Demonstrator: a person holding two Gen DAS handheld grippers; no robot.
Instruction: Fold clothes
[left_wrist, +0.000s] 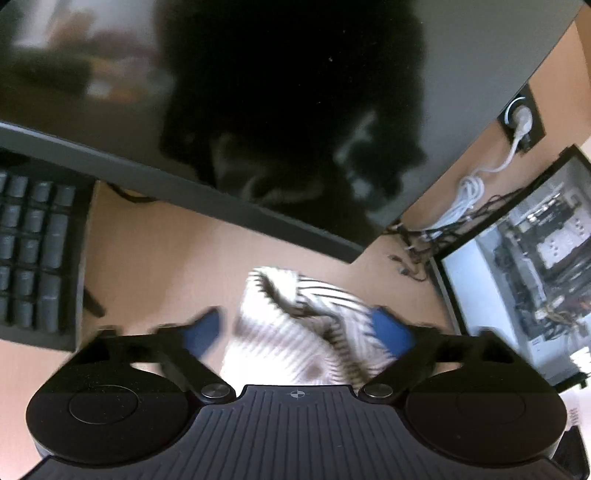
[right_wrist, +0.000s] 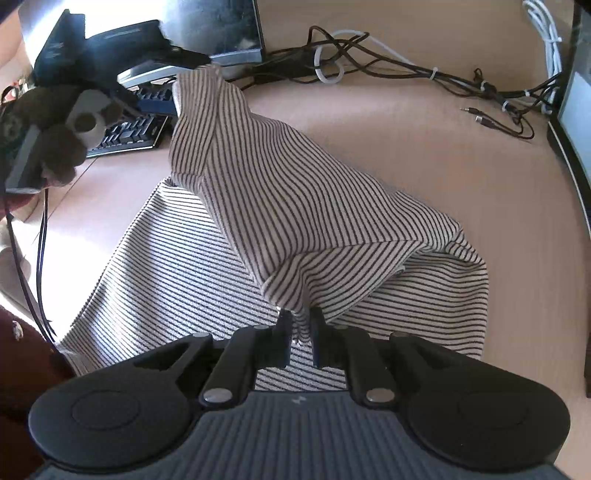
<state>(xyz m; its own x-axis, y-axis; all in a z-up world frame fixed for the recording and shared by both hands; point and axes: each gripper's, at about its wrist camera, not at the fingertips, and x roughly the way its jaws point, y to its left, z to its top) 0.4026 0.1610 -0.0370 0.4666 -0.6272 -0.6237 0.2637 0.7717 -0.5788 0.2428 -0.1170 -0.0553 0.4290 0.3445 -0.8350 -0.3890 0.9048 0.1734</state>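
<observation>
the striped garment (right_wrist: 266, 206) lies on the wooden bench (right_wrist: 424, 155), its lower layer flat and a fold lifted over it, the long axis running from the near edge up toward the keyboard (right_wrist: 129, 134). the right tool (right_wrist: 299, 336) tilts steeply down, its jaws pressed together on a bunched edge of the cloth. the left tool (left_wrist: 303, 332) angles down over a crumpled end of the garment (left_wrist: 295, 325), blue pads (left_wrist: 391, 332) spread either side of it; contact unclear through blur. a monitor (left_wrist: 258, 110) stands beyond.

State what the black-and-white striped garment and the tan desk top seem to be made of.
Black-and-white striped garment: probably soft knit fabric, matte; it drapes and creases where the right gripper pinches it.
Tan desk top: likely wood-look laminate; smooth, even, slightly sheened.
</observation>
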